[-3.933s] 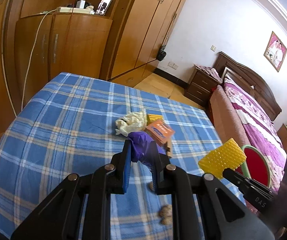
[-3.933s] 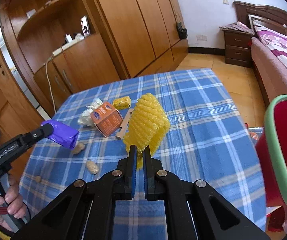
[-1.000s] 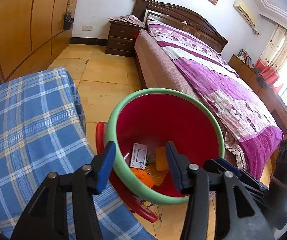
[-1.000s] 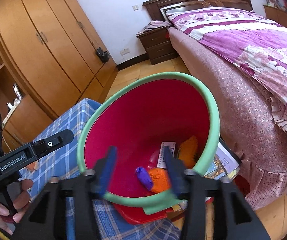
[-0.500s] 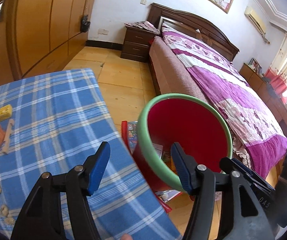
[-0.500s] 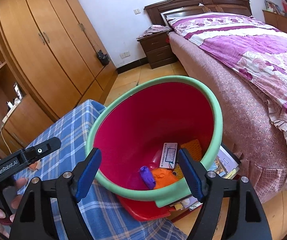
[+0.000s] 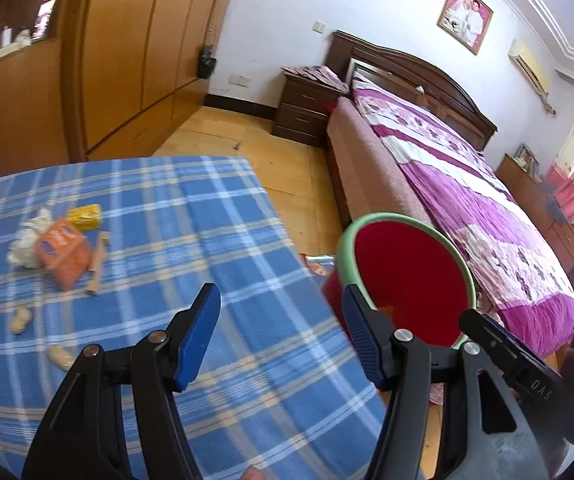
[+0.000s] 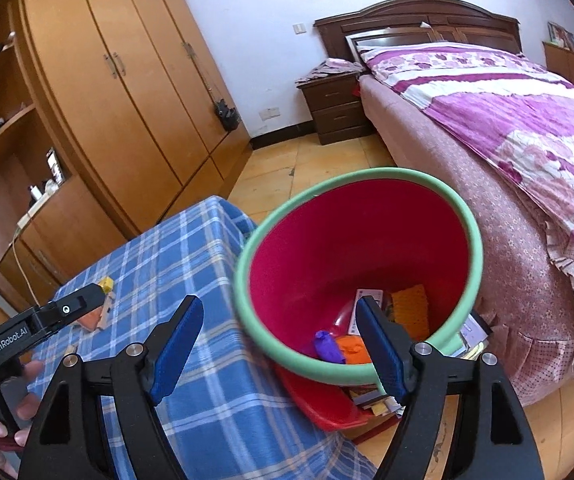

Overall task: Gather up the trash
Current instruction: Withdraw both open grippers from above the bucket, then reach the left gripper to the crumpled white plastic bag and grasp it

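A red bin with a green rim (image 8: pixel 475 248) stands on the floor beside the blue plaid table (image 7: pixel 191 224); it also shows in the left wrist view (image 7: pixel 343 240). Inside lie a purple wrapper (image 8: pixel 329 346), orange pieces and a yellow mesh piece (image 8: pixel 409 306). On the table lie an orange carton (image 7: pixel 65 258), a white crumpled tissue (image 7: pixel 27 242), a yellow packet (image 7: pixel 85 216), a wooden stick (image 7: pixel 99 262) and peanuts (image 7: pixel 21 320). My left gripper (image 7: pixel 281 336) is open and empty over the table's right edge. My right gripper (image 8: pixel 279 350) is open and empty above the bin's near rim.
A bed with a purple cover (image 8: pixel 527 120) stands right of the bin. Wooden wardrobes (image 8: pixel 127 80) line the back wall, with a nightstand (image 8: pixel 335 104) by the bed. A red dustpan and papers (image 8: pixel 327 404) lie under the bin.
Both grippers dropped the purple wrapper and yellow mesh into the bin and opened. The left gripper has since swung left from the bin towards the table; the right has drawn back slightly.
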